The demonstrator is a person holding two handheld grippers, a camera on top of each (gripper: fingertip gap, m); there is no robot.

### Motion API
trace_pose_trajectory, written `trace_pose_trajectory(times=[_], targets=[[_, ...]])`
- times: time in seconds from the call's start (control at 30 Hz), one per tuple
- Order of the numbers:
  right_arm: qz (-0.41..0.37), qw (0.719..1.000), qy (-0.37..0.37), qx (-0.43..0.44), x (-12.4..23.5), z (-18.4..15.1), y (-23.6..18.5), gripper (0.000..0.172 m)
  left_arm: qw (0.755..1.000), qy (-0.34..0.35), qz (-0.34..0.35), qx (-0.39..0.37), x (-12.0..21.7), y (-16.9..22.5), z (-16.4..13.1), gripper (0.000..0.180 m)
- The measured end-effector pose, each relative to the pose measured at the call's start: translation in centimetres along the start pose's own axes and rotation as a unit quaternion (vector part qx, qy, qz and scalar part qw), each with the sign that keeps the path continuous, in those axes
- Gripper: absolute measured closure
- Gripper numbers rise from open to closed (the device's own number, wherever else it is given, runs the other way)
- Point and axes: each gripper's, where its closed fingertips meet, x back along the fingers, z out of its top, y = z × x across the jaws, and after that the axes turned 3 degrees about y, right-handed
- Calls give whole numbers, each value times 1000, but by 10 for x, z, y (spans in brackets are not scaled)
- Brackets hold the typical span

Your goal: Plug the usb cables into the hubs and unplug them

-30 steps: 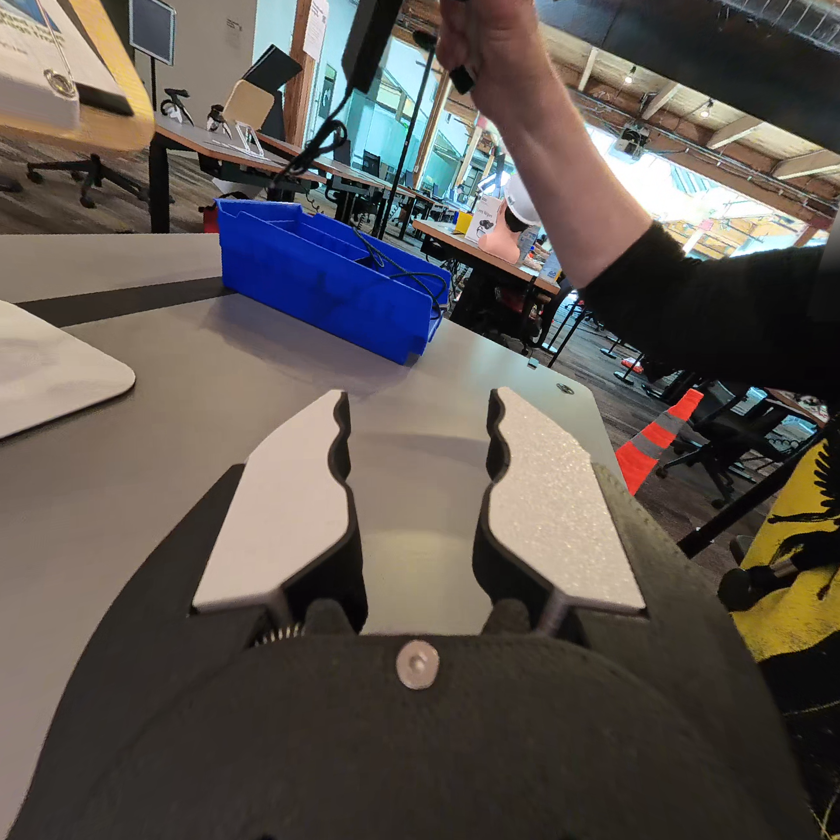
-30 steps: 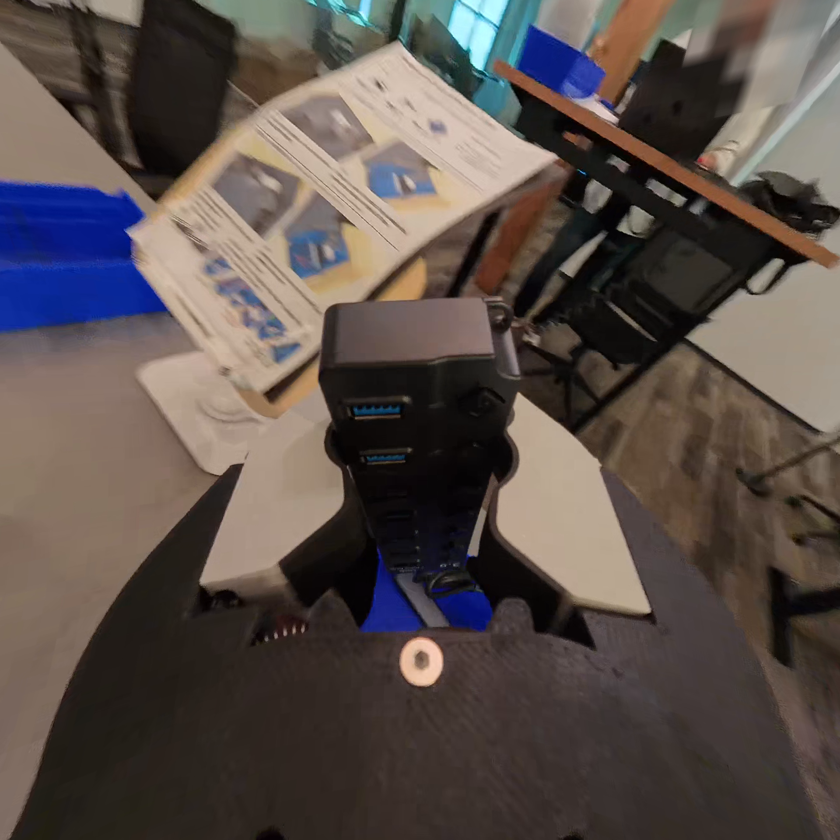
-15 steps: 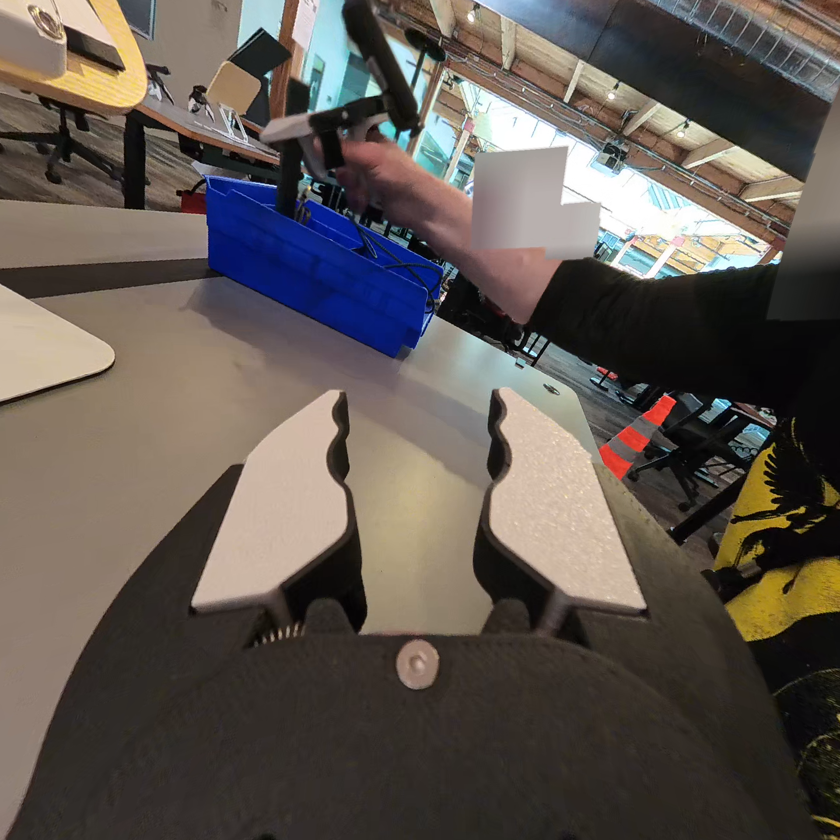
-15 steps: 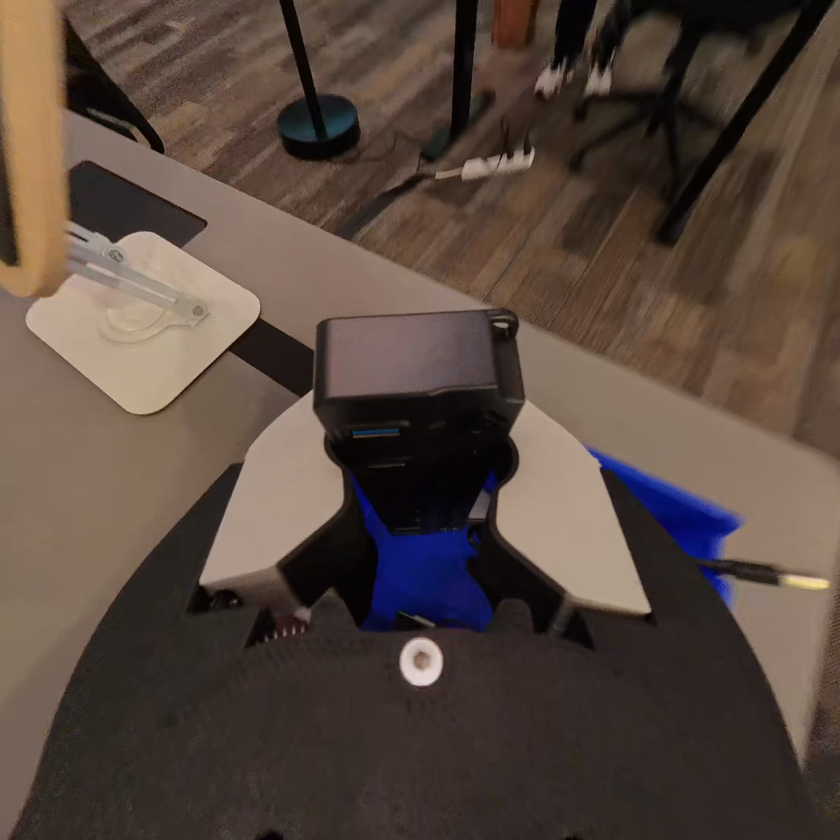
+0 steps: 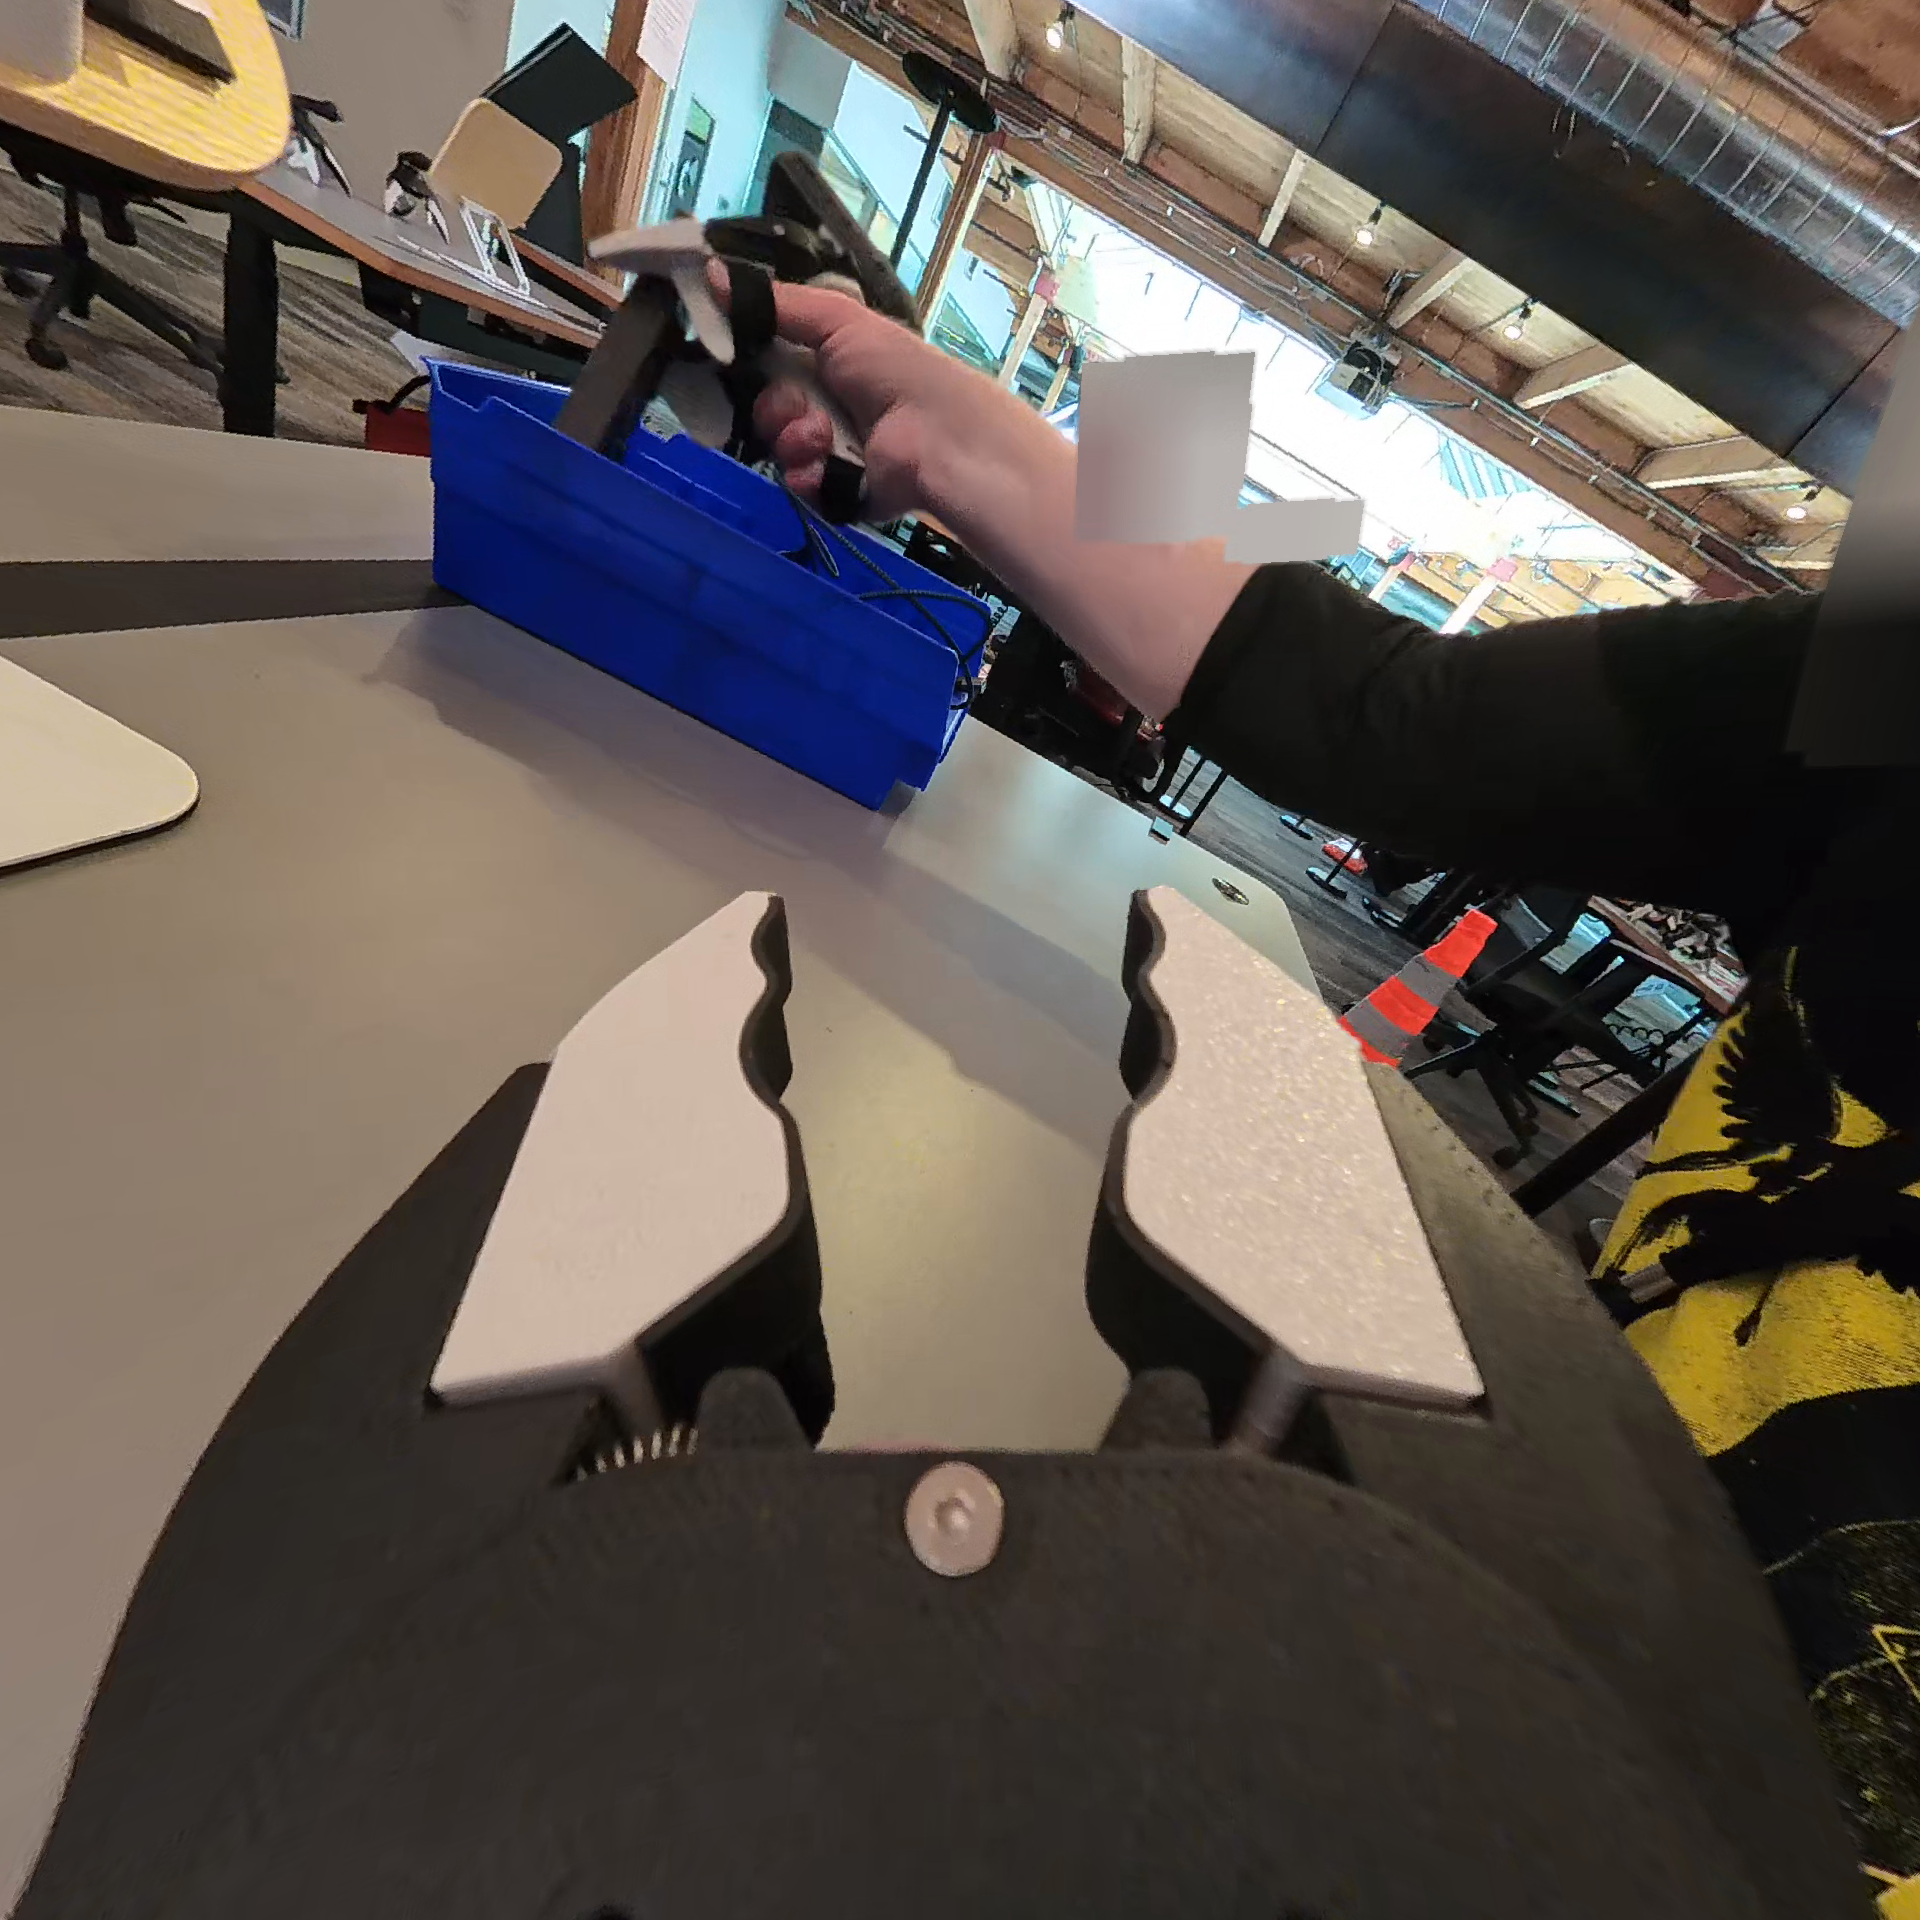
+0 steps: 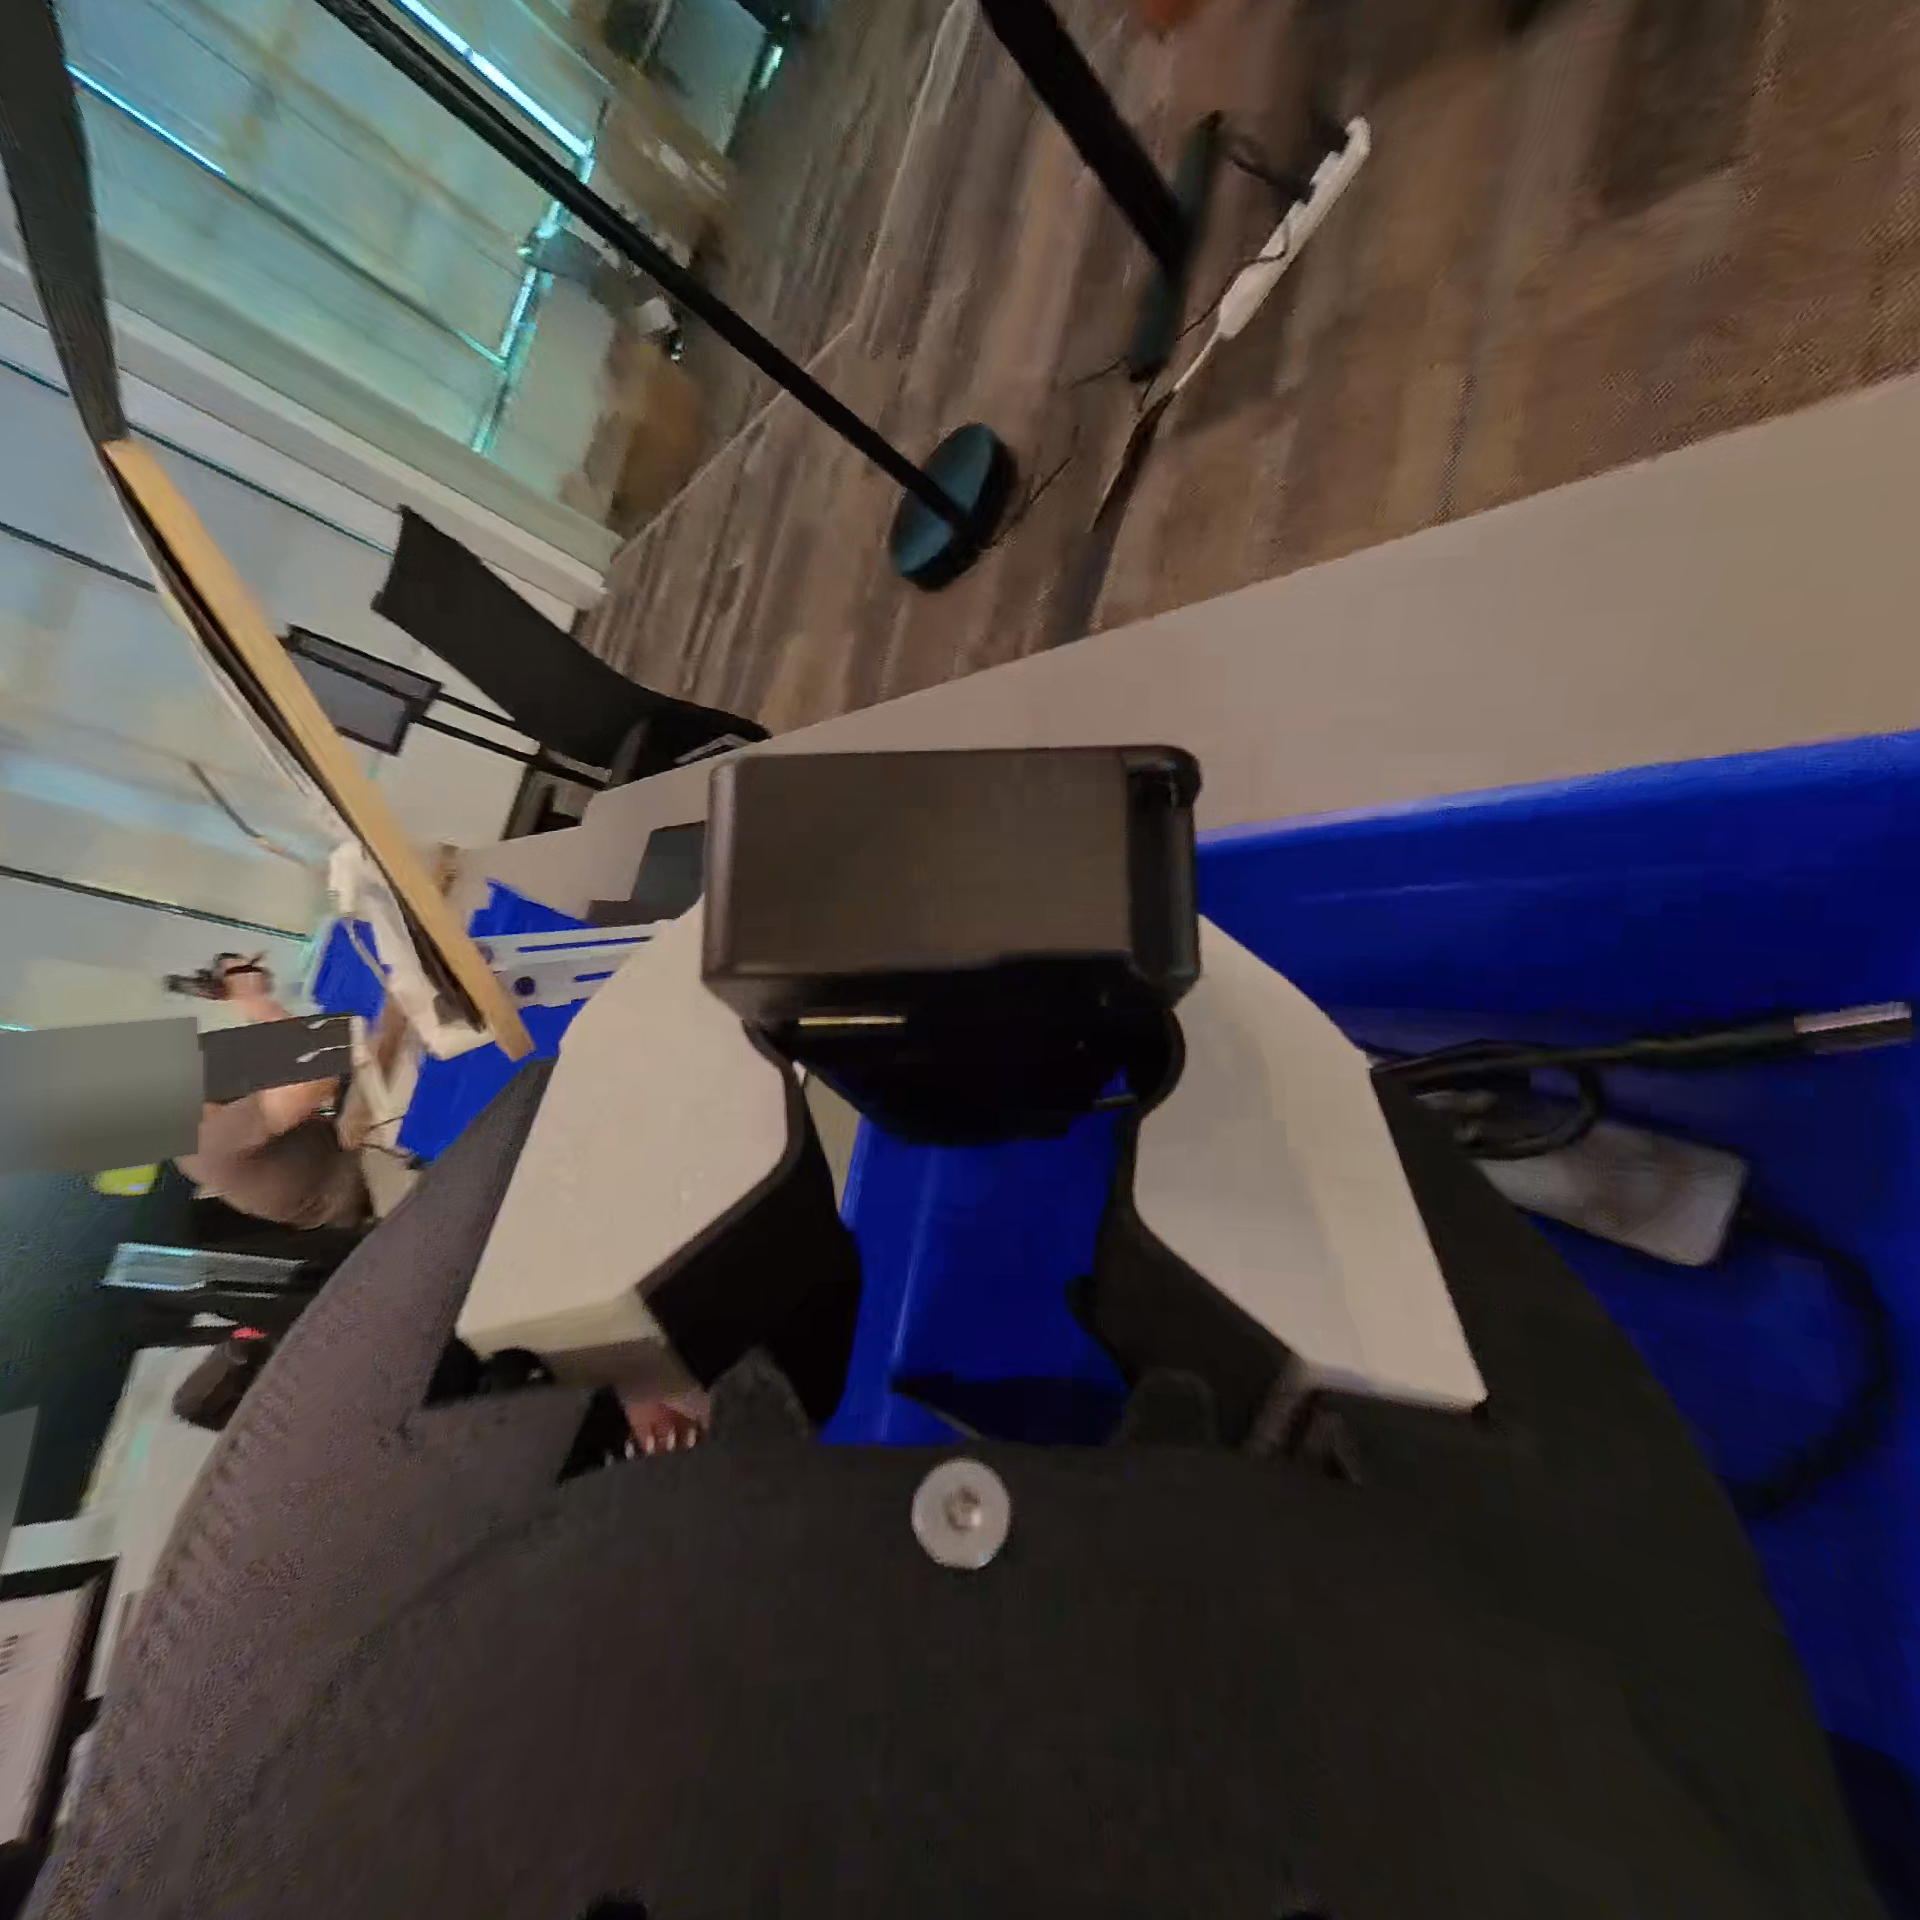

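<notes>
The right gripper's (image 6: 951, 997) fingers (image 6: 665, 1122) clamp a black hub (image 6: 935, 862) over the blue bin (image 6: 1558, 914), likely to set it down; the left gripper (image 5: 951, 997) gapes empty above the table (image 5: 312, 1039).

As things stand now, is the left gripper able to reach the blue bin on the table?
Probably yes. The left gripper is open and holds nothing, and only bare grey table lies between it and the blue bin. But the right gripper, holding a black hub, already crowds the bin's far end.
</notes>
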Motion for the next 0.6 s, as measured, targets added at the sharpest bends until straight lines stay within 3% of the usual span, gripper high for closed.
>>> trace_pose_trajectory(times=[0.1,0.13,0.2,0.27,0.37,0.43,0.53,0.6], targets=[[-42,998,-50,-12,-5,-23,21,108,1000,-3,-1,0,-1,0,-1,118],[-102,991,-85,14,-3,-31,38,107,1000,-4,2,0,-1,0,-2,117],[-230,959,-143,84,7,-41,70,67,1000,-5,4,5,-1,-1,-2,113],[-251,948,-153,119,10,-41,67,51,1000,-4,6,7,-1,-2,-2,111],[-294,928,-151,172,23,-32,65,51,1000,-5,14,3,0,-4,-1,108],[-287,931,-149,168,29,-30,60,41,1000,-6,17,1,1,-4,-1,106],[-335,904,-141,223,55,-18,58,43,1000,-7,26,-6,3,-5,1,105],[-329,905,-117,244,69,-12,45,52,999,-6,33,-10,5,-6,2,104]])
